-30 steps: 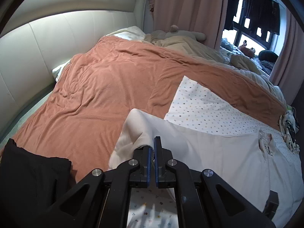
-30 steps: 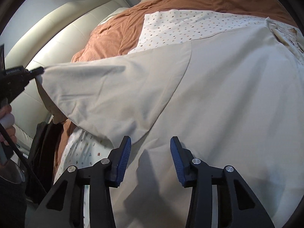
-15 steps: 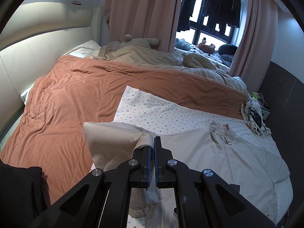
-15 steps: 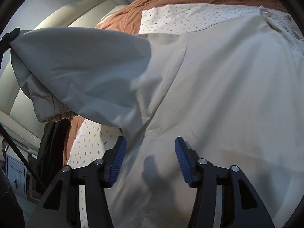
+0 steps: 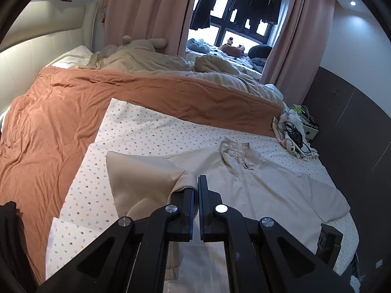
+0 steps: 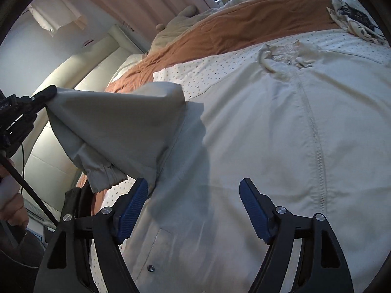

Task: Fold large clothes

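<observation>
The jacket (image 5: 268, 190) is soft and light, I think. It hangs down and bends wherever I lift it. The cloth looks thin and a bit smooth, so it could slip if I pinch only a little of it. The best places to hold are the thick bits: the end of a sleeve, the bottom edge, or the shoulder seam.

It is a pale cream jacket with a long zip down the middle and a lacy collar (image 5: 235, 151) at the top. It lies flat, front up, on a spotted sheet (image 5: 136, 131) on the bed, next to an orange blanket (image 5: 61, 112).

My left tongs (image 5: 196, 190) are shut tight on the sleeve (image 6: 117, 127). The sleeve is lifted up off the bed and pulled toward the middle of the jacket. Its gathered cuff (image 6: 105, 175) hangs down loose.

My right tongs (image 6: 193, 195) are wide and opening more. Nothing is between them. They hover over the lower front of the jacket, near the zip (image 6: 315, 131). A small snap button (image 6: 151, 267) shows near the bottom edge.
</observation>
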{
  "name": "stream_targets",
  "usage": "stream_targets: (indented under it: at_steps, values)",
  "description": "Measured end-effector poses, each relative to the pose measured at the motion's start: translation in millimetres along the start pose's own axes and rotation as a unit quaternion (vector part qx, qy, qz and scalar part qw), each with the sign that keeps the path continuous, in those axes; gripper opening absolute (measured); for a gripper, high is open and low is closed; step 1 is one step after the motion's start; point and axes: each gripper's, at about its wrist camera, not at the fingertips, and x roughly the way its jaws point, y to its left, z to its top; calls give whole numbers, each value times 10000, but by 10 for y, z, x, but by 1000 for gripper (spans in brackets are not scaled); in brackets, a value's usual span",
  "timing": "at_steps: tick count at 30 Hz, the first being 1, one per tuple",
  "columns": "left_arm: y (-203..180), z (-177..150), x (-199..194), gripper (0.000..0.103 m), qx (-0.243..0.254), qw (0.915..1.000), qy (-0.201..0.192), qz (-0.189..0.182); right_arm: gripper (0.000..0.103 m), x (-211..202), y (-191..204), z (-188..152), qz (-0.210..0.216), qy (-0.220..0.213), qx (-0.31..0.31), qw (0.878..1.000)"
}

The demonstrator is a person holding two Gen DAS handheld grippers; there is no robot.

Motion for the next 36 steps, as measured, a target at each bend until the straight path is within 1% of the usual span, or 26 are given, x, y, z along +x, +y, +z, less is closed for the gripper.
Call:
stream_targets:
  at_steps: [3, 4, 5, 8, 10, 13, 17, 19, 20, 21, 23, 24, 25, 27, 29, 32, 36]
  values:
    - [-164, -114, 181, 5, 62, 9998, 185, -46, 76, -228, -271, -144, -134, 78, 259, 9995]
    - [-212, -153, 247, 5, 81, 9997, 241, -71, 76, -308, -349, -152, -162, 45, 373, 9992]
    - [-261, -191, 324, 5, 101, 9995, 293, -92, 76, -384, -429, -144, -163, -3, 462, 9988]
    - [-367, -297, 567, 5, 113, 9985, 515, -168, 76, -578, -564, -81, -411, -242, 646, 9968]
    - [-417, -361, 717, 5, 80, 9976, 621, -299, 76, -629, -683, -58, -497, -280, 852, 9947]
    - [-481, -462, 880, 5, -15, 9967, 723, -378, 76, -686, -731, -92, -508, -292, 1122, 9920]
    - [-533, -635, 1060, 5, -332, 9934, 968, -523, 76, -763, -777, -52, -821, -535, 1241, 9874]
    - [-552, -732, 1089, 7, -451, 9919, 1024, -598, 76, -794, -745, -95, -822, -575, 1266, 9869]
    - [-569, -773, 1088, 9, -489, 9916, 1022, -620, 76, -800, -729, -127, -735, -558, 1267, 9876]
    - [-591, -803, 1076, 16, -521, 9917, 988, -642, 76, -799, -711, -144, -742, -545, 1258, 9878]
    - [-629, -856, 1021, 51, -569, 9917, 922, -686, 76, -796, -701, -161, -797, -553, 1215, 9878]
    - [-653, -875, 1001, 102, -573, 9915, 933, -705, 76, -810, -678, -166, -807, -569, 1181, 9881]
    - [-664, -888, 967, 103, -563, 9918, 869, -752, 76, -824, -673, -171, -791, -577, 1146, 9886]
    - [-691, -907, 899, 103, -398, 9935, 880, -609, 76, -816, -661, -161, -692, -593, 1105, 9897]
    - [-651, -908, 808, 103, -354, 9945, 835, -516, 76, -785, -672, -149, -668, -597, 1065, 9903]
    - [-496, -873, 612, 103, -440, 9961, 670, -373, 76, -778, -613, -139, -737, -642, 883, 9913]
    - [-265, -845, 350, 103, -513, 9976, 441, -111, 76, -757, -498, -143, -657, -689, 665, 9932]
